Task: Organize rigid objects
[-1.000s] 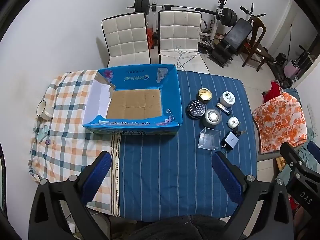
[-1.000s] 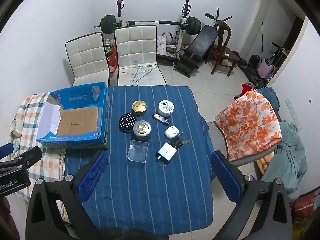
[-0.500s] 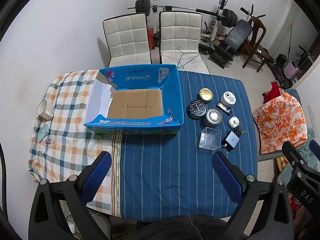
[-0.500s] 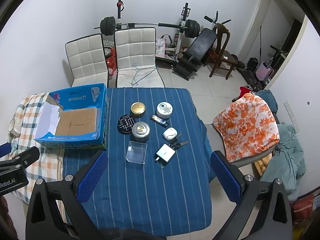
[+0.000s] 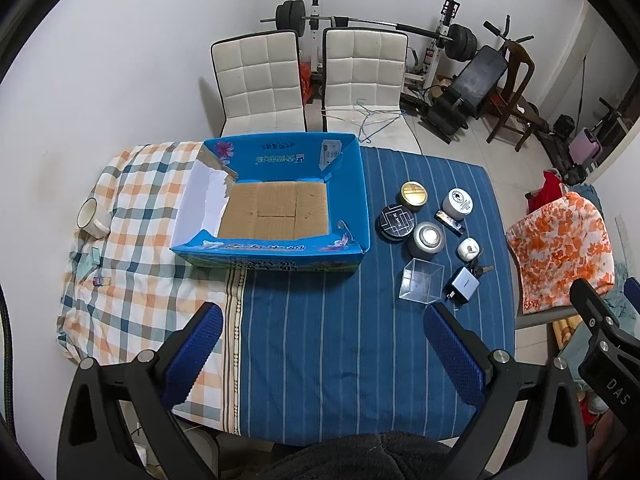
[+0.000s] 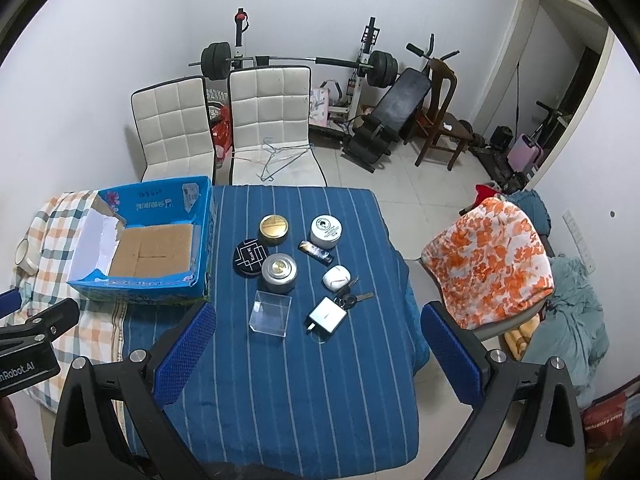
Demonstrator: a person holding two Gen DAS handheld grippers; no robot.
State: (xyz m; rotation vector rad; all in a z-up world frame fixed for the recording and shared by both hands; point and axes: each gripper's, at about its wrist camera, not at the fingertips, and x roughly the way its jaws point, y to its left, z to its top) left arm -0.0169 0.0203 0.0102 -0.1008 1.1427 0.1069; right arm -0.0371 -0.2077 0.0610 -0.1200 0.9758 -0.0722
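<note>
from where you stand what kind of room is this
Most likely a spare room in a home, used for both dining and exercise. A cloth-covered table has two padded white chairs behind it, and a barbell on a rack with a weight bench stands against the back wall.

Two white quilted chairs stand side by side behind the counter, wire hangers on the right one's seat. A barbell rack and black bench line the wall. A mug lies on checked cloth. Orange floral fabric drapes a seat.
</note>
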